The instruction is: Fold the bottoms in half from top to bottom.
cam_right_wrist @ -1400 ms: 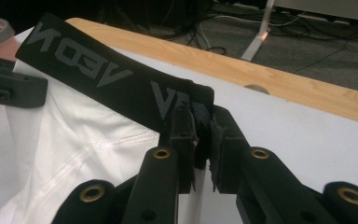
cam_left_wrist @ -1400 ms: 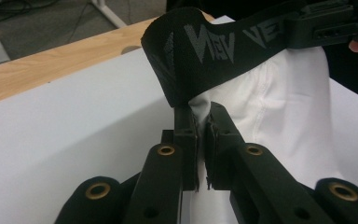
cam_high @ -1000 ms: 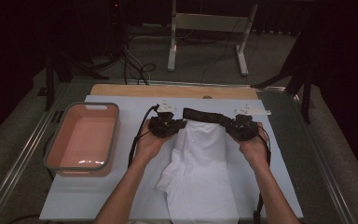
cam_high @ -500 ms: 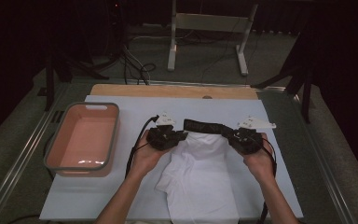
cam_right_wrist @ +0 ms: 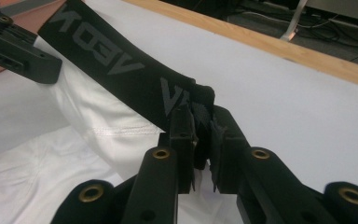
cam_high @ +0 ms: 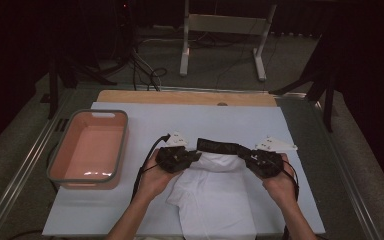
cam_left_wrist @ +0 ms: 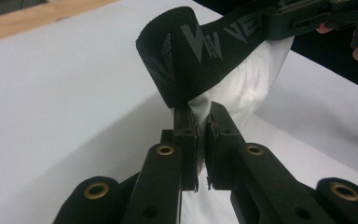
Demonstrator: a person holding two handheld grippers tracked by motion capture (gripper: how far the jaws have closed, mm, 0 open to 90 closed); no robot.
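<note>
Nearest the camera in the high view, two forearms entering from the bottom edge, each hand wrapped around a black set of tongs above a white worktop (cam_high: 130, 200). Spread across the near middle of the worktop, a white garment (cam_high: 215, 200) with a black lettered waistband (cam_high: 220, 146), its lower part lying flat and rumpled, its upper edge lifted and stretched between the two hands. At left, the left tongs (cam_high: 196, 156) clamped on one end of the garment top, jaws nearly together with white cloth pinched between the pads just under the fold of the waistband, seen close up in the left gripper view (cam_left_wrist: 200, 126). At right, the right tongs (cam_high: 241, 155) clamped likewise on the other end, jaws all but closed on a bunched end of the black waistband, seen in the right gripper view (cam_right_wrist: 200, 126). Between the two, the band pulled into a taut dark strip, pale grey lettering legible along it, white fabric hanging beneath down to the worktop. Off to the left and well apart from the garment, a pink tub with a grey rim (cam_high: 55, 160) standing on the worktop. Farther back, a wooden strip (cam_high: 185, 97) along the far edge of the worktop; beyond it, dark floor, trailing cables and the white legs of a stand (cam_high: 185, 55).
</note>
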